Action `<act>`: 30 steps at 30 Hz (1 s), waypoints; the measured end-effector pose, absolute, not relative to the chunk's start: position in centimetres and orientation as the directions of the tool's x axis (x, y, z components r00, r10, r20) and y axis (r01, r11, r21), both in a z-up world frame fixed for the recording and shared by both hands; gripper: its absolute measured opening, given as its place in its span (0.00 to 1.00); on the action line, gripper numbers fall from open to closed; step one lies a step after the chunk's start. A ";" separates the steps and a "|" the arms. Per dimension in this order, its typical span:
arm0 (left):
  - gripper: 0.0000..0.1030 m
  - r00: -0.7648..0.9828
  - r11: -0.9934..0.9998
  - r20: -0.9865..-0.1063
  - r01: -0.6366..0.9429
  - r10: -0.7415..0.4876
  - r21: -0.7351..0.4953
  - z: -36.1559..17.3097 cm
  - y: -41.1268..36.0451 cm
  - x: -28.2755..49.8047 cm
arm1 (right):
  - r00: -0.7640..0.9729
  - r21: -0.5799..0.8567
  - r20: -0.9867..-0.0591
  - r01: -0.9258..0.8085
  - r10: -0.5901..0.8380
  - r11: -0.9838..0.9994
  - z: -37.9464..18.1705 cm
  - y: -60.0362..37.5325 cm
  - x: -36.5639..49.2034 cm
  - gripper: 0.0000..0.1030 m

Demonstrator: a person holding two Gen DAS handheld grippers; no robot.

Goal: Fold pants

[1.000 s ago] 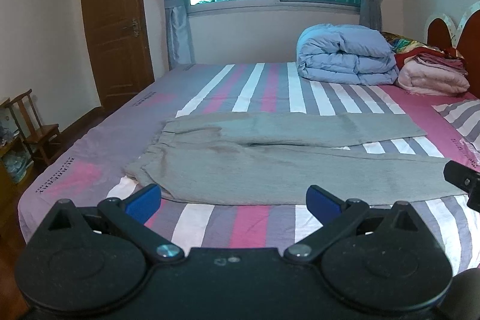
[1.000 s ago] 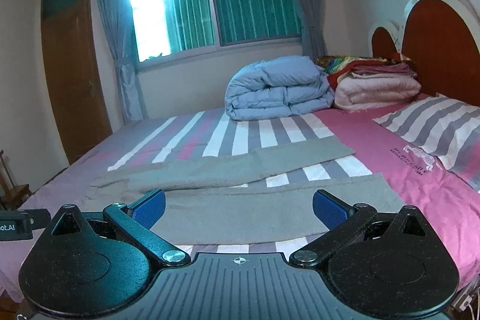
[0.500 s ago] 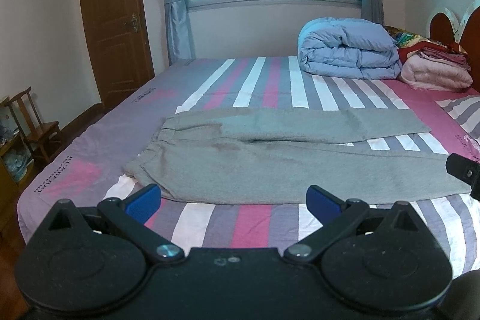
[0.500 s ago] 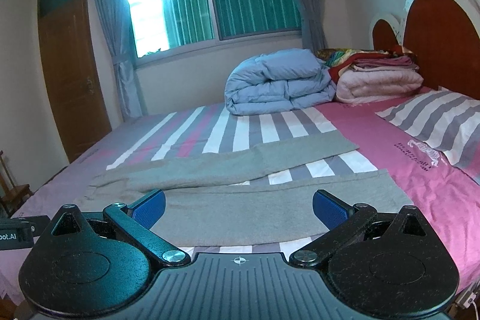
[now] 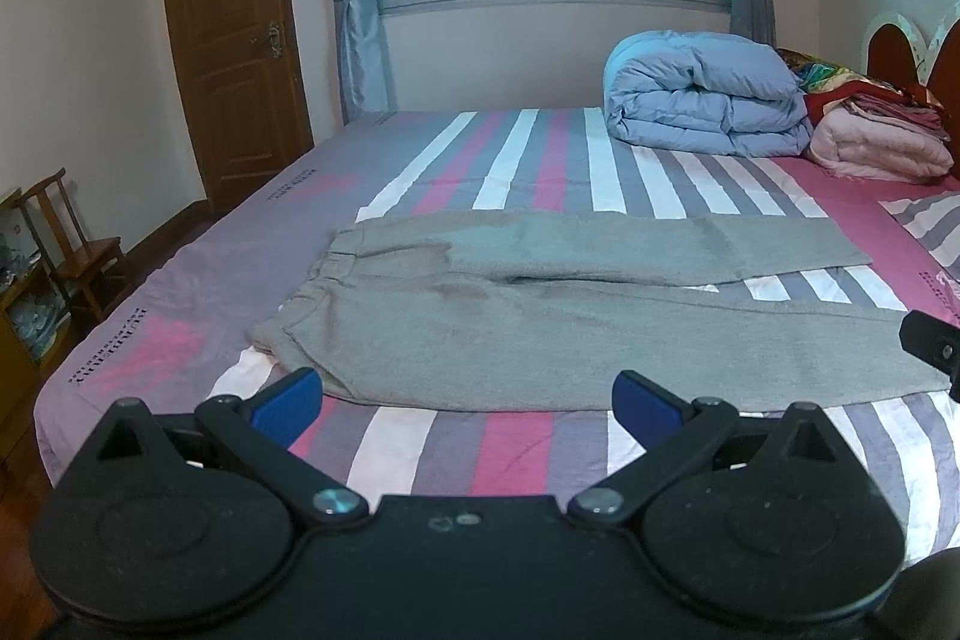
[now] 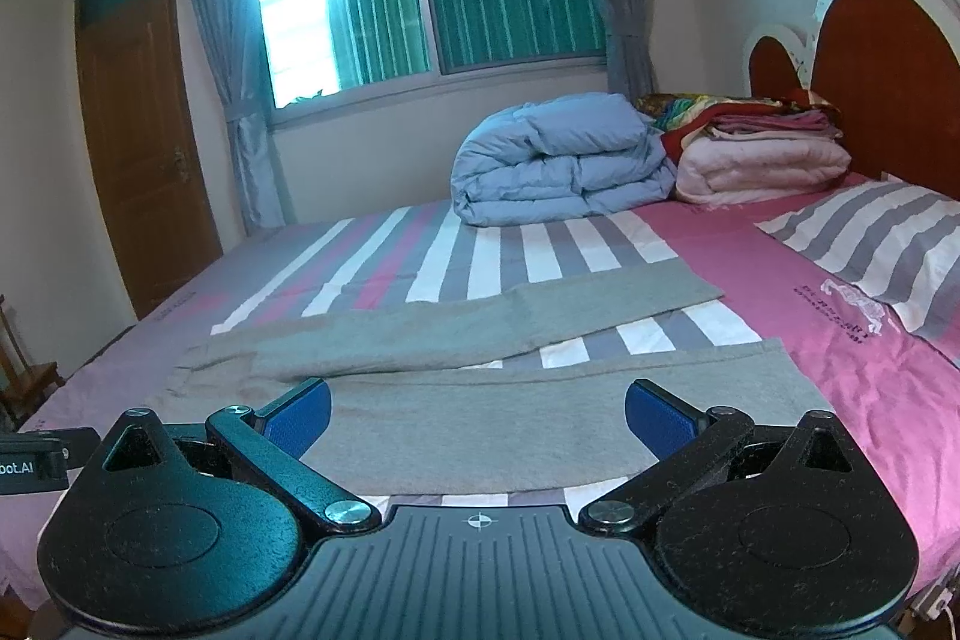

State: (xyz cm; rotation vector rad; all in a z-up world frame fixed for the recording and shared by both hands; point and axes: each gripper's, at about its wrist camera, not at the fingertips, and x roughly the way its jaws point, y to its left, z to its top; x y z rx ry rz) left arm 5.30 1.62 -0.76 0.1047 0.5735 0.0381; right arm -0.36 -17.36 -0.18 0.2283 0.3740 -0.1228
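The grey pants [image 5: 540, 316] lie flat on the striped bed [image 5: 522, 160], waistband toward 9 o'clock in the left wrist view and the 2 legs spread apart toward 3 o'clock, the far leg angling away from the near one. The left tongs [image 5: 467, 399] hang above the near edge of the bed at 6 o'clock, blue pads spread wide, holding nothing and clear of the cloth. The right tongs [image 6: 477, 415] hover over the near leg [image 6: 510, 418], also wide open and empty.

In the right wrist view, a black part at 9 o'clock carries white lettering that reads "bot.AI" [image 6: 18, 467]; its start is cut off by the frame edge. Dark printed text runs along the sheet's purple border [image 5: 108, 346] and on the pink area near the pillow [image 6: 840, 322], too small to read.

A folded blue duvet [image 5: 702, 100] and pink blankets [image 5: 882, 148] sit at the far side, toward 1 o'clock.
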 end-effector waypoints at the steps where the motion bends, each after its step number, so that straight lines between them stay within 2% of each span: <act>1: 0.94 0.839 0.994 -0.539 -0.007 0.065 0.110 -0.7 1.6 5.3 | 0.924 0.199 -0.376 0.161 -0.076 0.967 -0.2 -17.4 -0.3 1.00; 30: 0.94 0.837 0.994 -0.543 -0.010 0.067 0.107 -0.9 1.9 5.2 | 0.927 0.240 -0.367 0.168 -0.071 0.956 0.1 -17.6 -1.1 1.00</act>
